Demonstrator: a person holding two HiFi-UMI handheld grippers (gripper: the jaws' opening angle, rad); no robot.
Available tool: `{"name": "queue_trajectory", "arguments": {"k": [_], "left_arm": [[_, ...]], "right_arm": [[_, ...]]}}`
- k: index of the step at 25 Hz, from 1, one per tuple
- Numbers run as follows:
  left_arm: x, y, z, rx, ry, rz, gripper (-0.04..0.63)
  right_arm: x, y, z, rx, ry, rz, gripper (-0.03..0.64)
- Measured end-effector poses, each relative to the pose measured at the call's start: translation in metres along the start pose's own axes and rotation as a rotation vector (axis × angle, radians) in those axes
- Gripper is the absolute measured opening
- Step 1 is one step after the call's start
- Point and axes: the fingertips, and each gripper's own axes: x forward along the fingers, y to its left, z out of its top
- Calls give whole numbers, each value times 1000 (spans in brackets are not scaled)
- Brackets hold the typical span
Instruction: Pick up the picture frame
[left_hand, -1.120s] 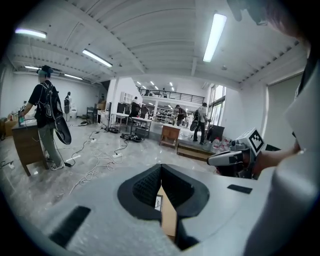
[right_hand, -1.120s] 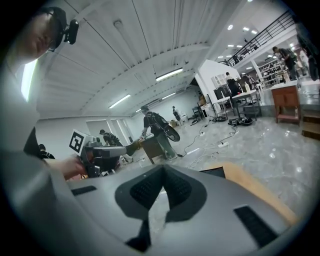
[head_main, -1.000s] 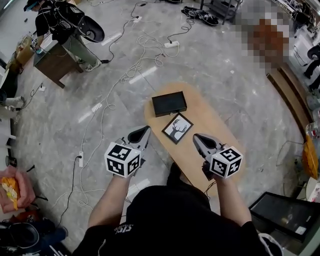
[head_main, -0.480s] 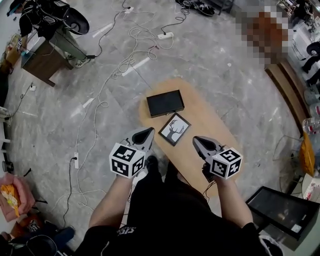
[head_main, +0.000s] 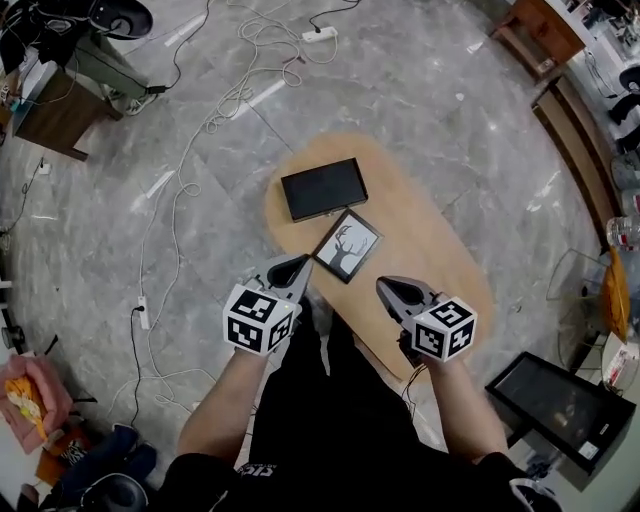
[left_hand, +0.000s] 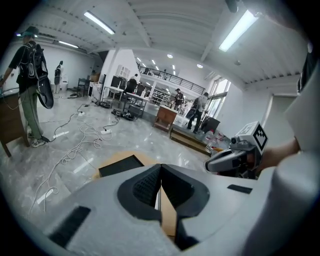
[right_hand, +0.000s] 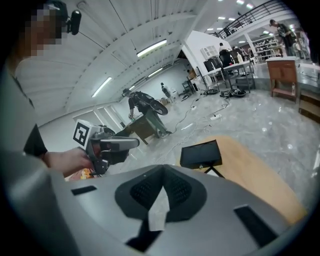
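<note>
Both left tongs (left_hand: 160, 166) and right tongs (right_hand: 163, 167) closed, largely hiding picture frame (head_main: 345, 245).

The left forearm (head_main: 228, 395) and right forearm (head_main: 455, 400) are bare and reach forward from the torso, roughly parallel. The left gripper (head_main: 292, 267) and right gripper (head_main: 386, 288) sit side by side but apart, noses pointing ahead and angled slightly toward each other. Each gripper's jaws meet tip to tip, clamping nothing.

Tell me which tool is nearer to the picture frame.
Left. The left tool points almost at the picture frame's near left corner; the right tool is farther off, beyond its near right edge.
</note>
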Motion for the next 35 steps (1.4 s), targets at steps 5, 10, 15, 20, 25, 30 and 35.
{"name": "queue_trajectory", "arguments": {"k": [5,10,15,20,25,30,35], "left_arm": [[28,26,-30,-30,50,13,9],[55,44,-62,-44,113,8,9],[88,55,-98,-41,177,-19,9],[127,62,-133,-35,214,-48,9],[155,74,-165,13,256,-57,10],[173,99,-203,-46,315,-24,65],[190,113,-229,-88,373,-26,108]], "right_arm": [[30,-28,-28,33,53,-9,5],[56,-53,-56,78,87,-23,5],[91,-68,-84,123,119,-26,5],[122,-88,-117,148,160,-25,5],[148,-109,-152,171,196,-59,5],[167,-129,-183,197,208,-131,16],[179,-153,-210,292,262,-201,92]]}}
